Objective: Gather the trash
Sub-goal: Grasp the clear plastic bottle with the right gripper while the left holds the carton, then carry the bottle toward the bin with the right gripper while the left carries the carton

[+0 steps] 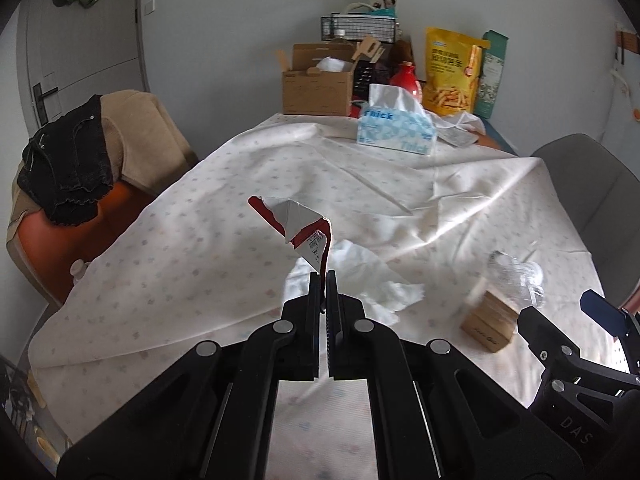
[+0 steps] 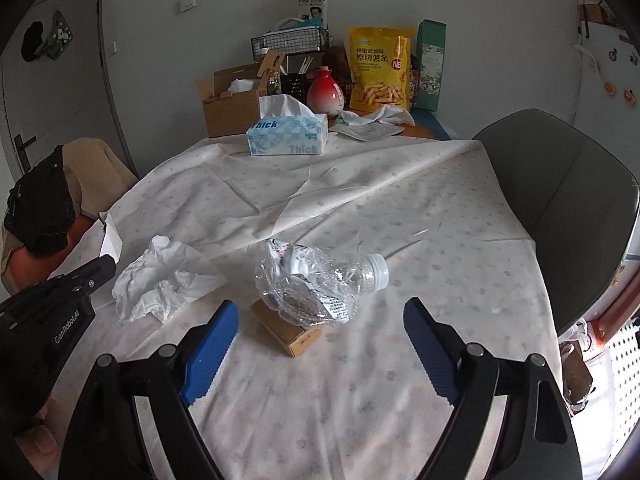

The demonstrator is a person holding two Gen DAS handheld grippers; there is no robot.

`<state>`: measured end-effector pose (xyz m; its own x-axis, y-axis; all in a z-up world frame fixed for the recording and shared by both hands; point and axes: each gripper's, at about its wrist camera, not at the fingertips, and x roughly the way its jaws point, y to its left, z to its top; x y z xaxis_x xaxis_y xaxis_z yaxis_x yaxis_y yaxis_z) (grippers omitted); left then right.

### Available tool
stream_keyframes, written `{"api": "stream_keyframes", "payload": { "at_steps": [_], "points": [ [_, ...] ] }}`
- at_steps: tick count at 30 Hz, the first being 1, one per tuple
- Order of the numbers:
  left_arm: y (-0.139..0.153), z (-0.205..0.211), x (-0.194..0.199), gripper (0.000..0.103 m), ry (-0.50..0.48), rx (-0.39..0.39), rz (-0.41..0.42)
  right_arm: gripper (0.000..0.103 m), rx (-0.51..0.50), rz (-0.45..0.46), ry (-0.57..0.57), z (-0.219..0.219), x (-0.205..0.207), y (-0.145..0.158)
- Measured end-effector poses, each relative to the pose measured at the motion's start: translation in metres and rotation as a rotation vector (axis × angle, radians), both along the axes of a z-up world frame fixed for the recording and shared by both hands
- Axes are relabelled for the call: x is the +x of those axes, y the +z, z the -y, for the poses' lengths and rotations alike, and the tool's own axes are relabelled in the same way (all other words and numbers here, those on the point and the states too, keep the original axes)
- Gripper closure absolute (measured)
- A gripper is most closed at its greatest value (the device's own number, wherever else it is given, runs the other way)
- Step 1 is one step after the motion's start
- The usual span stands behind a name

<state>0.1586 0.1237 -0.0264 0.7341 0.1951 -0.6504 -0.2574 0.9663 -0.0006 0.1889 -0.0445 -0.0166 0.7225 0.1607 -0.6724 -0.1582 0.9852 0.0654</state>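
Note:
My left gripper [image 1: 323, 278] is shut on a torn red and white wrapper [image 1: 298, 226] and holds it above the tablecloth. A crumpled white tissue [image 1: 360, 280] lies just behind it and also shows in the right wrist view [image 2: 160, 280]. A crushed clear plastic bottle [image 2: 316, 280] lies across a small brown cardboard box [image 2: 292, 334]. My right gripper [image 2: 320, 316] is open, its blue pads [image 2: 212, 348] on either side of the box and bottle, slightly in front of them. The left gripper also shows at the left of the right wrist view [image 2: 105, 267].
A white patterned tablecloth [image 2: 360, 208] covers the table. At the far end stand a tissue box [image 2: 286, 134], an open cardboard box [image 2: 230, 104], a red vase [image 2: 325, 92] and a yellow snack bag [image 2: 378, 68]. A grey chair [image 2: 560, 208] stands right, an orange chair with clothes [image 1: 80, 184] left.

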Motion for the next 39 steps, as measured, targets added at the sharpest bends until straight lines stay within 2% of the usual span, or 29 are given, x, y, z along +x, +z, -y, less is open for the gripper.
{"api": "stream_keyframes", "payload": {
  "at_steps": [10,20,21,22,23,24,27,31,39],
  "points": [
    [-0.011,-0.015,0.013,0.100,0.026,0.012,-0.021,0.022,-0.027,-0.023,0.036,-0.026,0.020,-0.010],
    [-0.021,-0.014,0.027,0.100,0.012,0.011,-0.046,0.025,-0.048,-0.039,0.011,-0.025,0.038,-0.023],
    [-0.021,-0.013,0.028,0.099,0.011,0.011,-0.047,0.030,-0.050,-0.040,0.002,-0.024,0.040,-0.023],
    [-0.021,-0.011,0.029,0.099,0.009,0.013,-0.046,0.040,-0.050,-0.045,-0.001,-0.022,0.043,-0.024],
    [-0.021,-0.010,0.029,0.099,0.008,0.014,-0.044,0.042,-0.049,-0.055,-0.001,-0.020,0.045,-0.025],
    [-0.021,-0.008,0.029,0.099,0.006,0.015,-0.041,0.049,-0.050,-0.060,-0.004,-0.018,0.046,-0.026],
    [-0.018,-0.003,0.028,0.099,-0.001,0.015,-0.034,0.053,-0.048,-0.056,-0.006,-0.013,0.045,-0.025],
    [-0.012,0.007,0.023,0.099,-0.017,0.016,-0.021,0.083,-0.047,-0.045,-0.025,-0.003,0.036,-0.020],
    [0.008,0.036,0.004,0.099,-0.060,0.039,0.026,0.083,-0.024,0.006,-0.046,0.020,0.007,0.001]
  ]
}}
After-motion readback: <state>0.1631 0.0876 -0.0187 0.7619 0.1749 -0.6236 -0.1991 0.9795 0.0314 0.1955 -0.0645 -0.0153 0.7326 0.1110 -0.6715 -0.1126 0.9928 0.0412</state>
